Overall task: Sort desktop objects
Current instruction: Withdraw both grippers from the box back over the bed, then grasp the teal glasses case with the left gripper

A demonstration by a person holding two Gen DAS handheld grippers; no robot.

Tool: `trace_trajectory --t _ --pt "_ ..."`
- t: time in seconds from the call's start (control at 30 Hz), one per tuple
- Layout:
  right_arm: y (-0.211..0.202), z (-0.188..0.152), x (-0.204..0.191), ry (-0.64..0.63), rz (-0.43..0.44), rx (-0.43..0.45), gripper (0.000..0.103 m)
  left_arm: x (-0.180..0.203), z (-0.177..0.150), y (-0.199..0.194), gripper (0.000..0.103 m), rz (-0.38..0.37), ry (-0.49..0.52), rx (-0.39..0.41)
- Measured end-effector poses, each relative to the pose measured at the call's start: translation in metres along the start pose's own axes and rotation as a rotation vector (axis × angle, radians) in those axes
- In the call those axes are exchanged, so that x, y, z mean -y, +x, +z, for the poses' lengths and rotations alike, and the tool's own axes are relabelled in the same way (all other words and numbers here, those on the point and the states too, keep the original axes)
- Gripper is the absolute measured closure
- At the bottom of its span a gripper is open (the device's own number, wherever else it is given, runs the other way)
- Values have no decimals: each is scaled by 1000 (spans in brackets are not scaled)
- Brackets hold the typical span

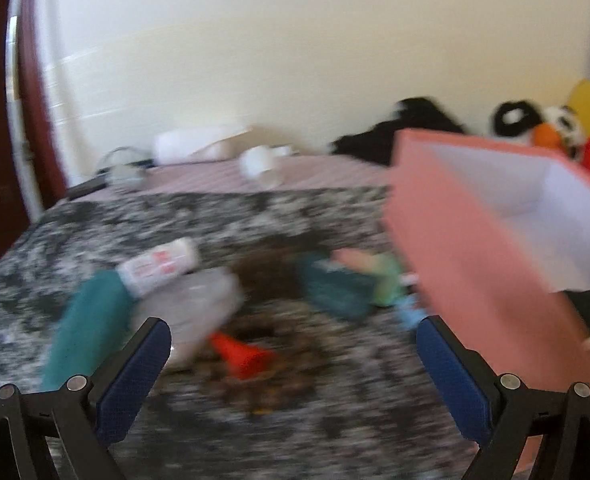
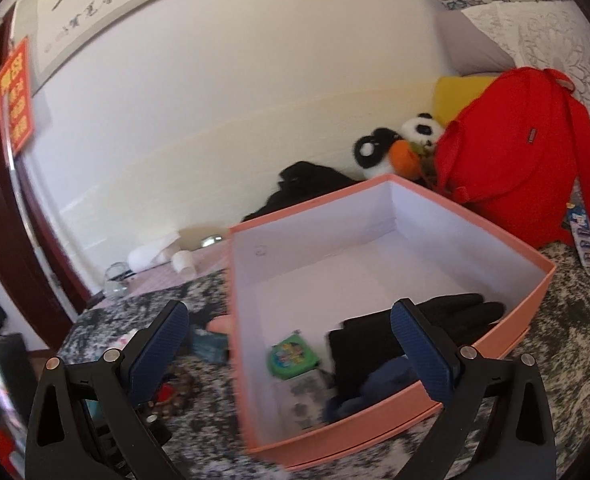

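Right now my left gripper (image 1: 293,344) hangs above the speckled black-and-white bedspread (image 1: 95,220) with its jaws wide apart and nothing between them. Through the blur below it I make out a loose heap: a teal bundle (image 1: 89,320), a white packet with red print (image 1: 161,266) lying across it, an orange-red cone (image 1: 241,354) and a dark teal box (image 1: 335,286). The pink box (image 1: 455,248) stands just beside that heap, on its right. My right gripper (image 2: 291,334) hovers over the box's near rim — jaws spread, empty. Inside the pink box (image 2: 375,416) lie a black glove (image 2: 461,314), a green toy (image 2: 293,358) and dark blue cloth (image 2: 379,386). A red backpack (image 2: 515,152) and a panda plush (image 2: 419,130) sit behind — near the wall.
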State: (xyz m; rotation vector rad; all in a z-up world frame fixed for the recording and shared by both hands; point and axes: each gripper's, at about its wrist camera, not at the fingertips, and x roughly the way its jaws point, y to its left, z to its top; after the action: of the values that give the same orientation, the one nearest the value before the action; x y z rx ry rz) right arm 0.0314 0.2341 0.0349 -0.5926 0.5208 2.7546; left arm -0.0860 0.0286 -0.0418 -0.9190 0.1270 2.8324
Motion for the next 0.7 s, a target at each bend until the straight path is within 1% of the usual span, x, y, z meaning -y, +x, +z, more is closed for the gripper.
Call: trace_trajectory --t 0.13,0.27,0.37,0.4,0.47,0.5,0.6,0.7 --pt "-6 -8 -34 -37 65 -8 0 -42 -5 13 1 72 -33 -29" --pt "-8 -16 -73 -61 148 -52 0 -89 -10 26 1 142 -66 -50" --pt "-5 -26 -108 -105 200 -78 0 -118 -16 35 1 176 -102 -73" --pt "-2 -28 -118 -123 206 -84 0 -129 -19 40 1 181 -125 -89" --pt "6 -32 -142 -188 217 -75 0 -148 -28 51 1 166 -175 -129" --pt "11 -34 -154 -222 222 -70 0 -152 -30 54 1 163 -179 -144" --pt "30 -47 -178 -346 217 -56 0 -159 -36 65 1 169 -150 -168" --pt "57 -63 -179 -384 203 -109 0 -166 -45 83 1 166 -142 -205"
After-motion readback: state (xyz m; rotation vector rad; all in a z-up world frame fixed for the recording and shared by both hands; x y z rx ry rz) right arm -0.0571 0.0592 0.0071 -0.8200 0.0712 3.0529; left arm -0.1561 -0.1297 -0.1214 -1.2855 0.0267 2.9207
